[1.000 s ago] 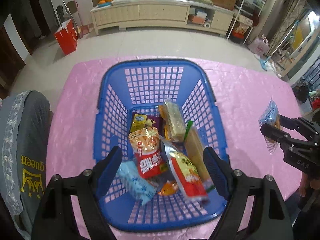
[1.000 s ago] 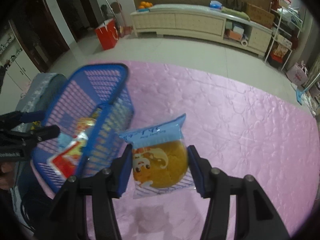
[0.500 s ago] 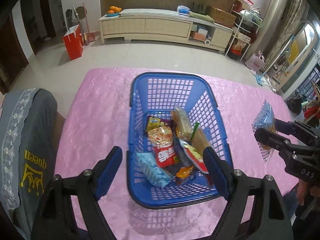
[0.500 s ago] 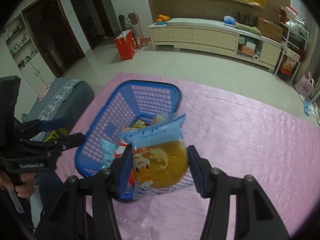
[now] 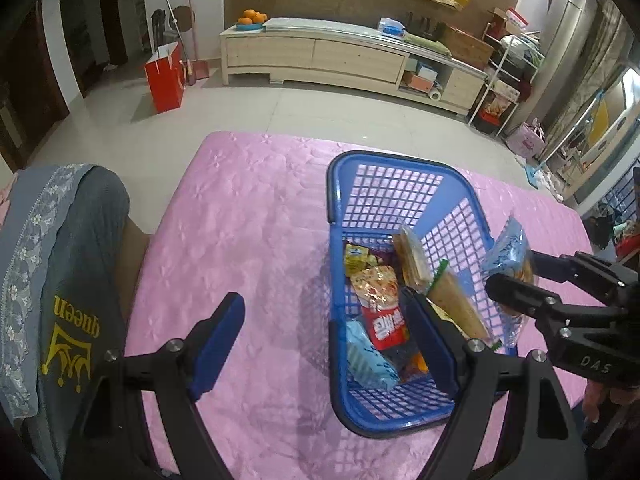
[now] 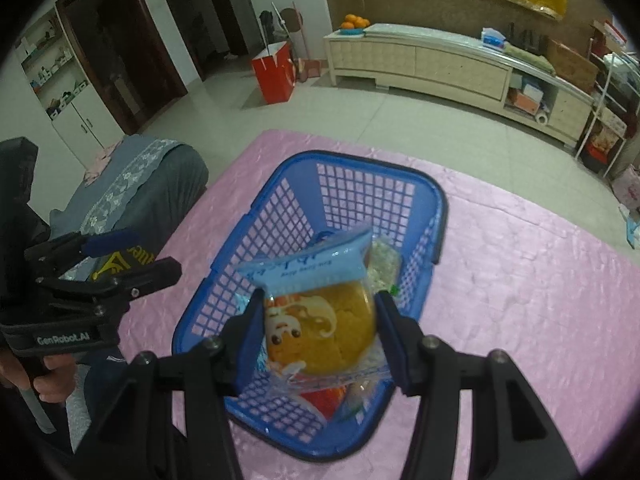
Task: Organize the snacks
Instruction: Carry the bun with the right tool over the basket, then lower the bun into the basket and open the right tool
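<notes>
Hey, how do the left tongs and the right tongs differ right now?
The right tongs are shut on a bagged cake above the blue basket; the left tongs are open and hold nothing. The right tongs sit over the basket; the left tongs straddle its left wall. Both are black with blue pads.

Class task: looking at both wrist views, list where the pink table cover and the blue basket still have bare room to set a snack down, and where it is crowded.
Free: the pink cover between the grey chair back and the blue basket; the cover right of the basket; the basket's far end. Crowded: the basket's near half, with the red packet and others. The right tongs hold the cake packet over it.
</notes>
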The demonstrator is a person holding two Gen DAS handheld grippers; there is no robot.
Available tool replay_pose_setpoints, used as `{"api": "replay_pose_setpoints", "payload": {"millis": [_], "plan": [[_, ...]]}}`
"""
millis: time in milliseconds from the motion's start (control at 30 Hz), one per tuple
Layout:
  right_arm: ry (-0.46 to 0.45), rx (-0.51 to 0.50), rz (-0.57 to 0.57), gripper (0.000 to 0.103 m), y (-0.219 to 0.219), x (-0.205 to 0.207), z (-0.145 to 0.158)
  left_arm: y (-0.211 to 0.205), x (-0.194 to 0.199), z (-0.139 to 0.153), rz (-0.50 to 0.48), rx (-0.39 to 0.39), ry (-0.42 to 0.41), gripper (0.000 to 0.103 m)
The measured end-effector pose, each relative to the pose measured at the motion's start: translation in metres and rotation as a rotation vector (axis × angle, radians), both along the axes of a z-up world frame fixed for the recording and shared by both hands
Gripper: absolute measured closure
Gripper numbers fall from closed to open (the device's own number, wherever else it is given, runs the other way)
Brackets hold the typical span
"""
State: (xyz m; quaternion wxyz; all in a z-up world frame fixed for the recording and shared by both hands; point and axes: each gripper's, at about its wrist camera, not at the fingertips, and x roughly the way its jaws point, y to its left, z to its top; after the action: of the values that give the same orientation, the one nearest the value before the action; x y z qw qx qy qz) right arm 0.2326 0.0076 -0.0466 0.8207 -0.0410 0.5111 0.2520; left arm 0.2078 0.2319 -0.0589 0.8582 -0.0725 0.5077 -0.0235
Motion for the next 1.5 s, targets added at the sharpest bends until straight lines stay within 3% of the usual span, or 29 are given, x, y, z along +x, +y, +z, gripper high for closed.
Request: {"api": "replay_pose_setpoints", "payload": {"millis": [500, 933, 1000, 1067, 1100, 1167, 1300, 1500], "plan": [[0.08, -0.048, 0.005, 0.045, 0.028, 0.048, -0.05, 0.007, 0.045, -0.033, -0.078, 0.033, -0.008, 0.022], [0.122, -0.077, 0.016, 0.045, 0.043, 0.068, -0.072, 0.022, 0.057, -0.041, -0.039, 0.028, 0.003, 0.022], [0.112, -0.113, 0.011, 0.043, 0.045, 0.069, -0.075, 0.024, 0.055, -0.04, -0.035, 0.034, -0.003, 0.022], [0.113, -0.124, 0.014, 0.034, 0.045, 0.069, -0.077, 0.024, 0.052, -0.038, -0.033, 0.036, -0.011, 0.022], [0.113, -0.116, 0.025, 0.032, 0.046, 0.067, -0.076, 0.024, 0.05, -0.037, -0.033, 0.035, -0.014, 0.022], [0.098, -0.112, 0.034, 0.016, 0.046, 0.064, -0.071, 0.025, 0.048, -0.037, -0.026, 0.038, -0.02, 0.022], [0.019, -0.135, 0.026, 0.015, 0.039, 0.051, -0.054, 0.024, 0.037, -0.031, -0.016, 0.036, -0.039, 0.022], [-0.028, -0.069, -0.023, 0.015, 0.008, 0.027, -0.018, 0.013, 0.004, -0.013, -0.009, 0.029, -0.098, 0.022]]}}
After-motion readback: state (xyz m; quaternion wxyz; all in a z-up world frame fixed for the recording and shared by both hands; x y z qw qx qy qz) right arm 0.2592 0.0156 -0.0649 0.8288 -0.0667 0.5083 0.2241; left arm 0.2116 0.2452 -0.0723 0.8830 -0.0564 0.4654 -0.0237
